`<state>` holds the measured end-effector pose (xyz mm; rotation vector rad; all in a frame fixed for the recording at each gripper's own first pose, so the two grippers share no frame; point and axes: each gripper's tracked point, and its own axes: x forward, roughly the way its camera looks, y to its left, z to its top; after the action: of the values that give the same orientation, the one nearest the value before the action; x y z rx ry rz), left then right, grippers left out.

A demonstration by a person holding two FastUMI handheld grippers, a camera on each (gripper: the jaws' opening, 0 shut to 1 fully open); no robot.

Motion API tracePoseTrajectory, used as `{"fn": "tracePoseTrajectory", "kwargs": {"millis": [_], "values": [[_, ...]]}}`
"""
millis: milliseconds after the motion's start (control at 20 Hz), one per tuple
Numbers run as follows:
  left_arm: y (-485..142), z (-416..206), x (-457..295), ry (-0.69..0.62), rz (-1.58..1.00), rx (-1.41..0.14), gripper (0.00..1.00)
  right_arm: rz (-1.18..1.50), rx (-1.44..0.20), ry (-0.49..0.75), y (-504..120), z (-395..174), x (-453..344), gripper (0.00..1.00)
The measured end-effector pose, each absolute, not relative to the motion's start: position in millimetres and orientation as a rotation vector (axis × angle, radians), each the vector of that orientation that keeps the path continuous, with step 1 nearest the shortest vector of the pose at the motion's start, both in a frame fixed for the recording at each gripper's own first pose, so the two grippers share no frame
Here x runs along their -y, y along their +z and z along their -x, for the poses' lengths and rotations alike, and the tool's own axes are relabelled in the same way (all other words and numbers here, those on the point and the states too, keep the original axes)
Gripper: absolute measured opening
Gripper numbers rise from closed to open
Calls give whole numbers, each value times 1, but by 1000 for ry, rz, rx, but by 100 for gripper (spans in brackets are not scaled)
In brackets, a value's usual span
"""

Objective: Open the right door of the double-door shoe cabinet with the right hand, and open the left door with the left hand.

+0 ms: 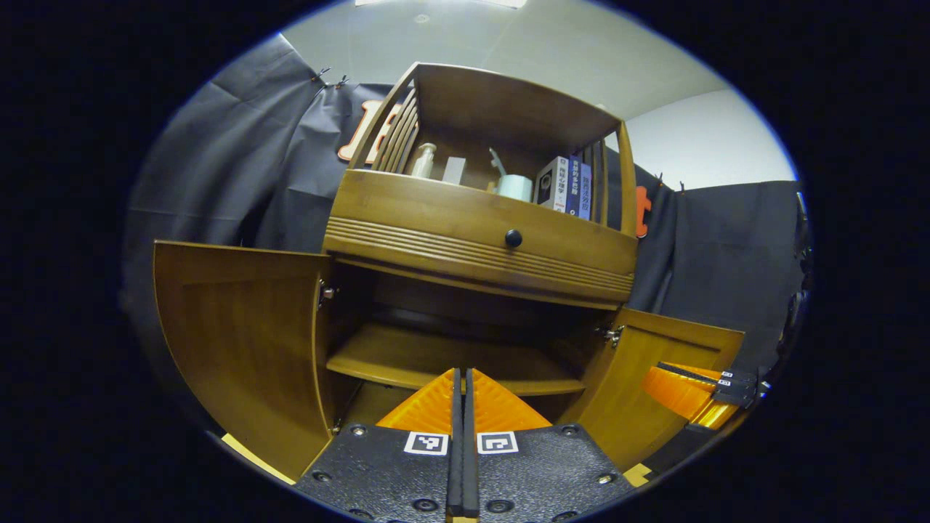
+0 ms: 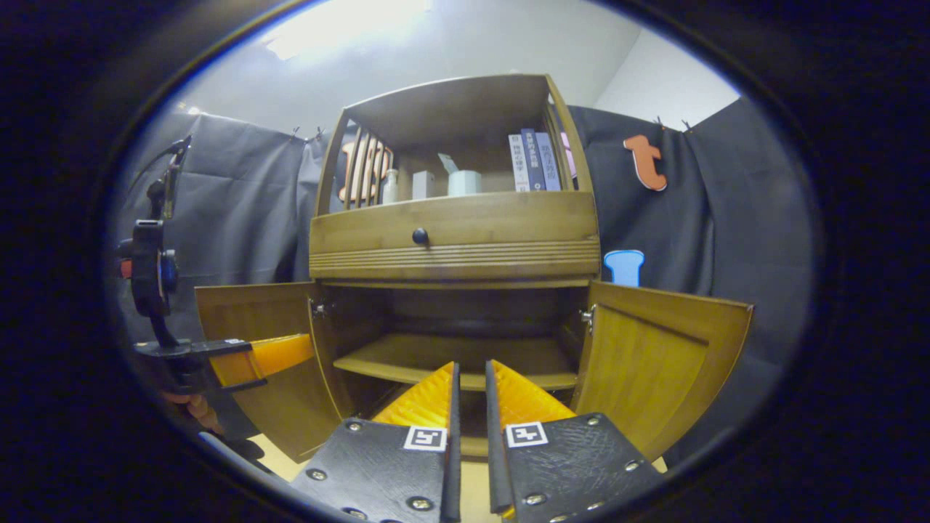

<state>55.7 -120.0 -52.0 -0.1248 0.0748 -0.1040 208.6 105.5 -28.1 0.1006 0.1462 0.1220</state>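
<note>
Both doors of the shoe cabinet (image 2: 454, 240) stand wide open, so to my eye the task looks done or nearly so.

The left door (image 1: 240, 341) swings out to the left of the opening in the left gripper view. The right door (image 2: 654, 363) swings out to the right in the right gripper view. Each door hangs upright on its side hinges, with its long axis vertical.

The left hand-held gripper (image 1: 462, 407) points straight into the open middle of the cabinet, toward the inner shelf (image 1: 429, 359), with its fingers pressed together on nothing. Its door lies off to its left, apart from it.

The right hand-held gripper (image 2: 470, 399) also faces the middle, its fingers slightly parted and holding nothing. The right door lies off to its right and is not touched.

Each gripper is the nearer one to its own door. If a door needs widening, I judge a short outward sideways push would do.
</note>
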Motion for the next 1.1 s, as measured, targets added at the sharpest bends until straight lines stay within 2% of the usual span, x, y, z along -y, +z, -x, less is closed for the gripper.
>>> {"fn": "tracePoseTrajectory", "kwargs": {"millis": [450,700,750,800,950,1100], "values": [[-5,-59,133,-89,27,-34,0,-99,-65,108,34,-211,-117,15],[18,-58,136,-77,17,11,0,-112,-39,89,48,-211,-116,15],[21,-58,135,-69,16,21,0,-113,-34,89,51,-212,-117,26],[23,-57,133,-60,18,32,10,-112,-25,85,54,-211,-116,21],[24,-57,132,-49,17,31,23,-99,-2,66,60,-210,-113,25],[23,-58,129,-33,4,24,41,-102,10,65,64,-210,-114,28]]}}
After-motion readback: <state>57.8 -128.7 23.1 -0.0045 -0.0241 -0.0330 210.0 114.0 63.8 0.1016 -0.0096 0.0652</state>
